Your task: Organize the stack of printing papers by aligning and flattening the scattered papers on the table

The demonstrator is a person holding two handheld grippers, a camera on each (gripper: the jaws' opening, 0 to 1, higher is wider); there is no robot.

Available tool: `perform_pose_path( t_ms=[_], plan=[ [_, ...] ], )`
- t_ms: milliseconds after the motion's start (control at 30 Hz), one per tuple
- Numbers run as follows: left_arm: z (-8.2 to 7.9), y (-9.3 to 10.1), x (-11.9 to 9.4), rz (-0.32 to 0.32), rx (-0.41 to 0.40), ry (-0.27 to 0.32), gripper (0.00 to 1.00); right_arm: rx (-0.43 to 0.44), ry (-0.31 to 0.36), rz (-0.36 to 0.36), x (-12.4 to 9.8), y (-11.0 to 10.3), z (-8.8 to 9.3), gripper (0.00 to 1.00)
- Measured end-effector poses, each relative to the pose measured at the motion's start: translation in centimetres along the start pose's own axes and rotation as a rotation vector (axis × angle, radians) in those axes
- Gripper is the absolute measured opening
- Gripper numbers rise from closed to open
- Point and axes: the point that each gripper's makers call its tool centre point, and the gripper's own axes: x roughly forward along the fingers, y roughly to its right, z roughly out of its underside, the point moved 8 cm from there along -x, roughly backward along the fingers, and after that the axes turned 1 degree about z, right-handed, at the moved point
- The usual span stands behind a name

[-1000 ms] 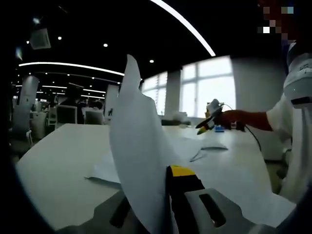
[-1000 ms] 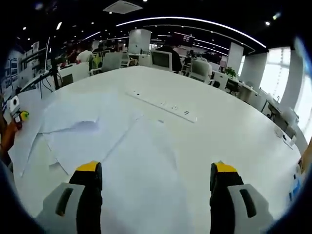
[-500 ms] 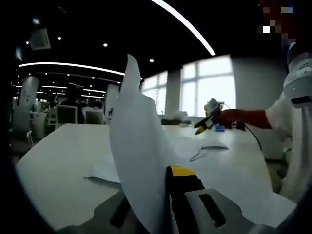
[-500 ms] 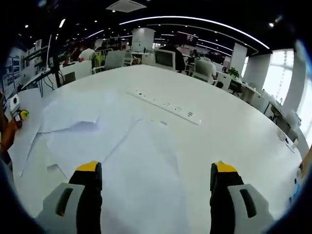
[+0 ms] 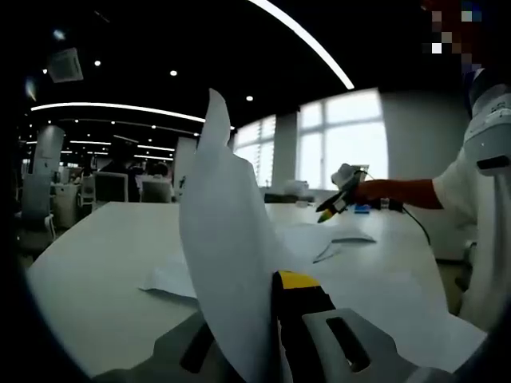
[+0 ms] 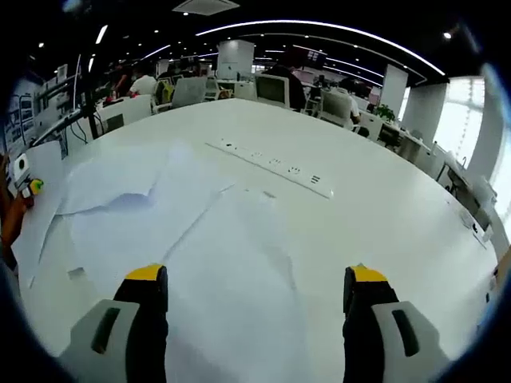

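A white sheet of paper (image 5: 227, 231) stands upright in the left gripper view, curling to a tip near the top. My left gripper (image 5: 259, 307) is shut on its lower edge, with one yellow-tipped finger (image 5: 296, 281) showing beside it. Several loose sheets (image 5: 315, 238) lie overlapping on the white table (image 5: 96, 271). In the right gripper view my right gripper (image 6: 255, 275) hangs open just above a flat sheet (image 6: 231, 263), nothing between its fingers. More crumpled sheets (image 6: 112, 179) lie to its left. The right gripper (image 5: 337, 196) also appears far right in the left gripper view, held by a hand.
A long power strip (image 6: 267, 163) is set into the table beyond the papers. Office chairs and monitors (image 6: 271, 89) line the far edge. The person's red sleeve (image 5: 399, 191) and white clothing (image 5: 483, 183) are at the right. The left gripper (image 6: 26, 187) peeks in at the left edge.
The right gripper's camera has edged slightly forward over the papers. In the left gripper view the right gripper has drifted a little to the left. The held sheet has not moved.
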Motion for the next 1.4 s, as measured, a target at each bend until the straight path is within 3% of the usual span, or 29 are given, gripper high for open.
perform_pose_path(
  t_ms=[600,833,967,1167,1400],
  plan=[
    [0.0,0.0,0.1,-0.011,0.007,-0.006,0.06,0.054,-0.042,-0.058,2.6,0.1,2.1,0.78],
    [-0.2,0.0,0.1,-0.010,0.013,0.001,0.06,0.073,0.029,-0.065,2.8,-0.2,2.6,0.76],
    [-0.1,0.0,0.1,0.001,0.011,-0.001,0.06,0.074,0.045,-0.060,2.8,-0.3,2.8,0.63],
    [0.1,0.0,0.3,0.019,0.003,-0.025,0.06,0.078,0.059,-0.059,2.9,-0.3,2.9,0.61],
    [0.2,0.0,0.4,0.005,0.004,-0.033,0.06,0.088,0.064,-0.059,2.5,1.0,3.0,0.46]
  ],
)
